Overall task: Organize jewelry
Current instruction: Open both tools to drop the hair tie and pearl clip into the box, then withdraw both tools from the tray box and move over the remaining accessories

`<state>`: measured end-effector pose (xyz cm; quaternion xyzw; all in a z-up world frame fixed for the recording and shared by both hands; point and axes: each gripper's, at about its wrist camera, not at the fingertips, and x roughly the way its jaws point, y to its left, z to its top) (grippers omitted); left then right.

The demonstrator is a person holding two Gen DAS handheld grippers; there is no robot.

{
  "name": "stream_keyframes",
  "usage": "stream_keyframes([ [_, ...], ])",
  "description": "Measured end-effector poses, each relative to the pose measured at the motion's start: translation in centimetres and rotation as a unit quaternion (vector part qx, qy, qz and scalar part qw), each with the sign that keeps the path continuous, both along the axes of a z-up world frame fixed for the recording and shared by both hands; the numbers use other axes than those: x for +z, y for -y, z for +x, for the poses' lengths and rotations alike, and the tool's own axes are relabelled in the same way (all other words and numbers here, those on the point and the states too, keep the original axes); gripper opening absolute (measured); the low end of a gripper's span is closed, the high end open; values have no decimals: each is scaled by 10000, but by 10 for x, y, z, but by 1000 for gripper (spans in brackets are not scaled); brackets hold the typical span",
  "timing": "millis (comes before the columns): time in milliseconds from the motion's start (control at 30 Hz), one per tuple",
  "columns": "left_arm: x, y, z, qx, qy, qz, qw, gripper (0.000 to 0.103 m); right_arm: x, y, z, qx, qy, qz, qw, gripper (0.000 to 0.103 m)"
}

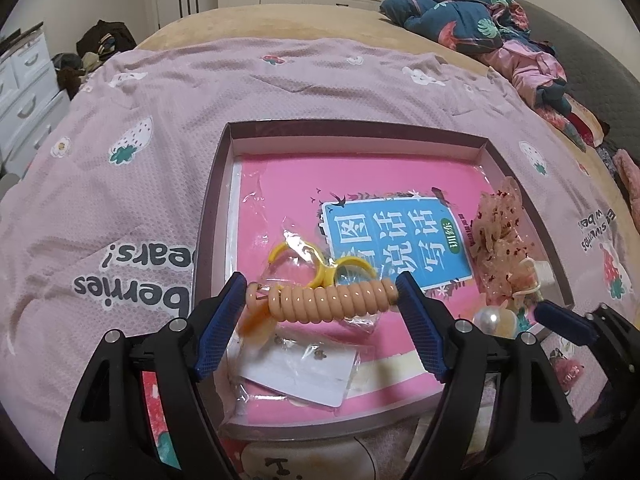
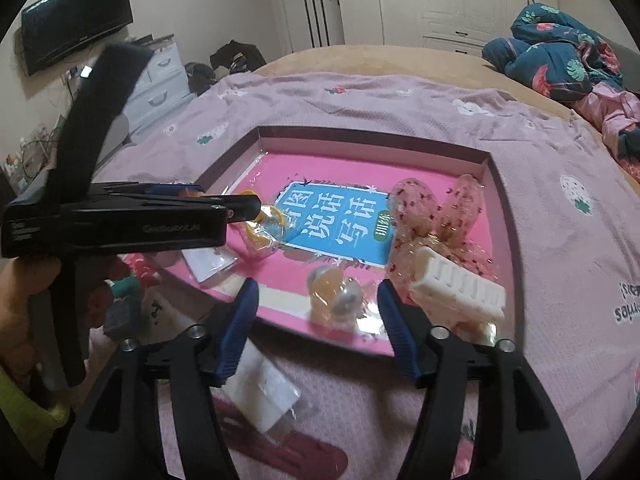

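Left wrist view: left gripper (image 1: 320, 292) clamped endwise on a peach spiral hair tie (image 1: 328, 298), held above the shallow box (image 1: 352, 130) on the bed. Right gripper (image 2: 316, 304): fingers apart, nothing between them, over the pearl pieces (image 2: 340, 298) beside the white claw clip (image 2: 460, 290). Handling note: lower the tie over bare pink lining, clear of the yellow rings (image 1: 316, 262), then release.

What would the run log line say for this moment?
left gripper: shut on coil tie | right gripper: open, above pearl clip | tray: partly filled
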<state>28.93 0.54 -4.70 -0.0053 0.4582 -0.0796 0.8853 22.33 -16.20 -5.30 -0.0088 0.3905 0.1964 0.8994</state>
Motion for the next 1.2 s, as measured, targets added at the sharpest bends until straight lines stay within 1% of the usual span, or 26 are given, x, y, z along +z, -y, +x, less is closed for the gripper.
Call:
stream_keyframes([
  [33,1,0,-1,-1,15,-15,10000,73,2,2,-4,-14,18,22,10000,65],
  [133,4,0,-4,1,48,-16,10000,74,11,11,-17,-57,138,68,9999,73],
  [167,5,0,-5,10,64,-19,10000,74,13,13,-21,-70,170,80,9998,74],
  [233,8,-1,-9,25,93,-41,9999,79,18,19,-28,-120,241,108,9996,78],
  [367,20,-4,-18,62,215,-73,9997,83,30,34,-44,-260,391,215,9987,83],
  [433,27,-7,-24,110,291,-95,9995,88,37,42,-49,-324,451,286,9981,85],
  [600,44,-15,-41,231,459,-170,9985,93,52,60,-61,-474,601,397,9963,87],
  [767,65,-24,-62,336,689,-277,9967,93,63,73,-72,-596,736,454,9945,88],
  [867,76,-28,-77,404,841,-276,9953,93,72,79,-79,-632,815,495,9934,88],
  [933,83,-33,-87,472,949,-353,9937,93,77,82,-84,-653,878,512,9927,88],
  [1200,103,-42,-126,580,1240,-538,9891,93,98,90,-103,-632,1140,598,9897,89],
])
